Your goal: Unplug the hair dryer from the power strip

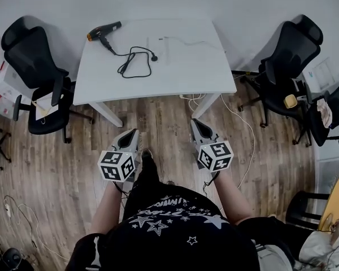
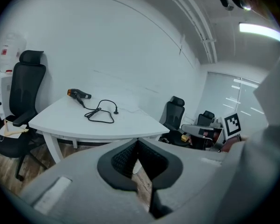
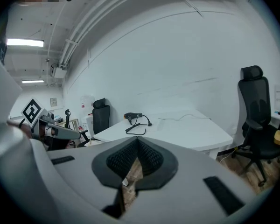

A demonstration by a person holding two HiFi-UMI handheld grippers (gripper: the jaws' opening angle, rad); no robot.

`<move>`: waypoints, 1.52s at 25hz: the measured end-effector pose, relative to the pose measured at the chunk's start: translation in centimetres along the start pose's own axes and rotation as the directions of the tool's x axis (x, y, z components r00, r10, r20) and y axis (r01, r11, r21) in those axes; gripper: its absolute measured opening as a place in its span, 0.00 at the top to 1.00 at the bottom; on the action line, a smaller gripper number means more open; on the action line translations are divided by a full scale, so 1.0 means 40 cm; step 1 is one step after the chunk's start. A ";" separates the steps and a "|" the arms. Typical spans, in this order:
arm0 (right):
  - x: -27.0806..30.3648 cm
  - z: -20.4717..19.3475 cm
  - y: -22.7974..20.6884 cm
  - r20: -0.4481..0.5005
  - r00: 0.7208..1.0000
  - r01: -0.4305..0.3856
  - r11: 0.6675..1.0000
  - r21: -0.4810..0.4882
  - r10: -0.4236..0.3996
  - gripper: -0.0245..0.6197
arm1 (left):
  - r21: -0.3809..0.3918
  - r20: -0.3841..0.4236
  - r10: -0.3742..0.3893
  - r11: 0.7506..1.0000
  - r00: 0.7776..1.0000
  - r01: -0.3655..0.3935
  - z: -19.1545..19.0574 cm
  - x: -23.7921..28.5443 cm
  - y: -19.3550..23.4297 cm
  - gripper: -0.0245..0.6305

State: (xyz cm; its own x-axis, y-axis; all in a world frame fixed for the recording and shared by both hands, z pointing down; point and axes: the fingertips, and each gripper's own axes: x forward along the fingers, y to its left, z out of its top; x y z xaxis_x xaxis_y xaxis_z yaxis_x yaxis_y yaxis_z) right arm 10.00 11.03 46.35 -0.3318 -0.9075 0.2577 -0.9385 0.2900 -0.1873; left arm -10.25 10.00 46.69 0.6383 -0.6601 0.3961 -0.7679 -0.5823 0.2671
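A black hair dryer (image 1: 103, 31) with an orange nozzle lies at the far left corner of the white table (image 1: 186, 72). Its black cord (image 1: 134, 62) is coiled beside it, and the plug (image 1: 154, 57) rests on the tabletop next to a faint white power strip (image 1: 159, 48); whether they are joined I cannot tell. My left gripper (image 1: 133, 134) and right gripper (image 1: 198, 124) are held close to my body, well short of the table, both shut and empty. The dryer (image 2: 78, 94) also shows in the left gripper view, and the dryer (image 3: 133, 116) in the right gripper view.
A black office chair (image 1: 37, 72) stands left of the table, a second chair (image 1: 288, 55) to its right and a third chair (image 1: 333, 112) at the far right. A white cable (image 1: 246, 129) trails over the wooden floor under the table's right side. More cable (image 1: 17, 213) lies at lower left.
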 end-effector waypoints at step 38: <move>0.527 0.144 -0.111 -0.098 0.986 0.135 0.991 0.023 -0.132 0.95 | -0.054 -0.107 -0.153 0.988 0.982 0.148 0.213 0.377 0.393 0.95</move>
State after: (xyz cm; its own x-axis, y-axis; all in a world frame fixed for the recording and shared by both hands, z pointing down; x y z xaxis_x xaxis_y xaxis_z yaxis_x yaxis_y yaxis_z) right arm 7.70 -11.14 47.15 -0.2125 -0.9039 0.3713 -0.9723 0.1578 -0.1723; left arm -12.22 -13.16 49.36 0.7385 -0.5086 0.4427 -0.6670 -0.6471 0.3693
